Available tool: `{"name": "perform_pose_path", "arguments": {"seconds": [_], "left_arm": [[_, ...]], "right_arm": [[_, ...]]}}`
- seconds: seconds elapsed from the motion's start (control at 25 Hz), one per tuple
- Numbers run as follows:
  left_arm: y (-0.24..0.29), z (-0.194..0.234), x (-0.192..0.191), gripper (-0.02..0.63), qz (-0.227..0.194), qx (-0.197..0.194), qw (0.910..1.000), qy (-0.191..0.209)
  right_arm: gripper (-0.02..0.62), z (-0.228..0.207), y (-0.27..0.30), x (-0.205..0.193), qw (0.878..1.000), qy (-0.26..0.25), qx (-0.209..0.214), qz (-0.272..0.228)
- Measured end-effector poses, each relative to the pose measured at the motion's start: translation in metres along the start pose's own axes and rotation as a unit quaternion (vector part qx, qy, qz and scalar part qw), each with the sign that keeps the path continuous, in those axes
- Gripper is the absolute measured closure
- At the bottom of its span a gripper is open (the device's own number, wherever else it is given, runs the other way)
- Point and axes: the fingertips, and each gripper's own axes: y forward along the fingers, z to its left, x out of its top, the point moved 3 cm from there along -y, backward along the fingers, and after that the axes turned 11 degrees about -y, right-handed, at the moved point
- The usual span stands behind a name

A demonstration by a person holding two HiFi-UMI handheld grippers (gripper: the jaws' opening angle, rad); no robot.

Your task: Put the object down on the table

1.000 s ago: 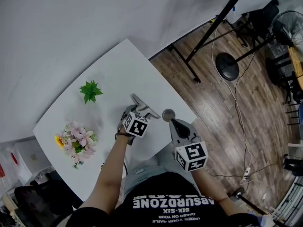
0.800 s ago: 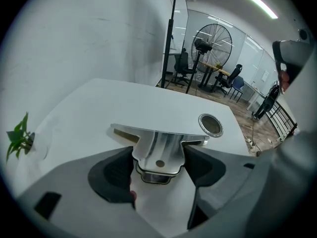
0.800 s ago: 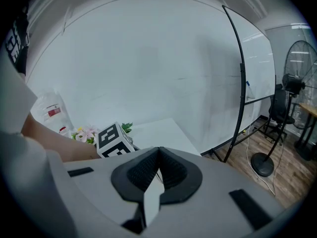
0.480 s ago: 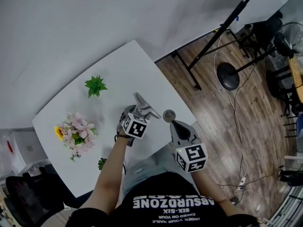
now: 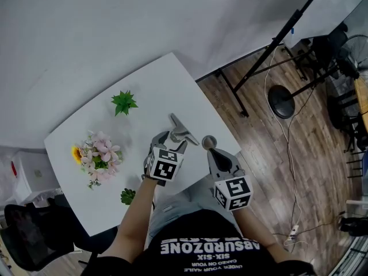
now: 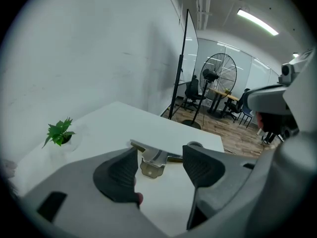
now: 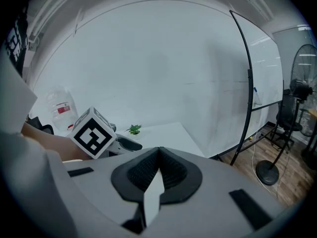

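Tool (image 5: 183, 130), single, lies on table (image 5: 155, 91); left gripper (image 6: 158, 168) gapes empty, right gripper (image 7: 158, 167) closed

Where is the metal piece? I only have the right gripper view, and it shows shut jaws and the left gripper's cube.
Observer: The metal piece lies flat on the table, just beyond the left gripper.
Operator: Is that gripper on it?
Observer: No. Its jaws stand apart with nothing between them; the piece is past their tips.
Operator: Anything else close by?
Observer: A small round grey thing sits near the table's edge, right ahead of the right gripper.
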Motion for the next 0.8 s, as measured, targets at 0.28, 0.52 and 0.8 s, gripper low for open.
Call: {"name": "perform_pose_path", "arguments": {"seconds": [0.28, 0.52, 0.8], "left_arm": [[-0.034, -0.009, 0.015, 0.362, -0.046, 0.007, 0.9989, 0.01], [-0.056, -0.007, 0.024, 0.498, -0.078, 0.025, 0.9966, 0.006], [-0.079, -0.003, 0.036, 0.6, -0.094, 0.038, 0.9947, -0.015]], "right_arm": [[0.597, 0.009, 0.002, 0.004, 1.0, -0.002, 0.01, -0.013], [0.597, 0.015, 0.006, 0.011, 0.999, -0.003, 0.021, -0.024], [0.597, 0.018, 0.014, 0.021, 0.999, -0.005, 0.03, -0.026]]}}
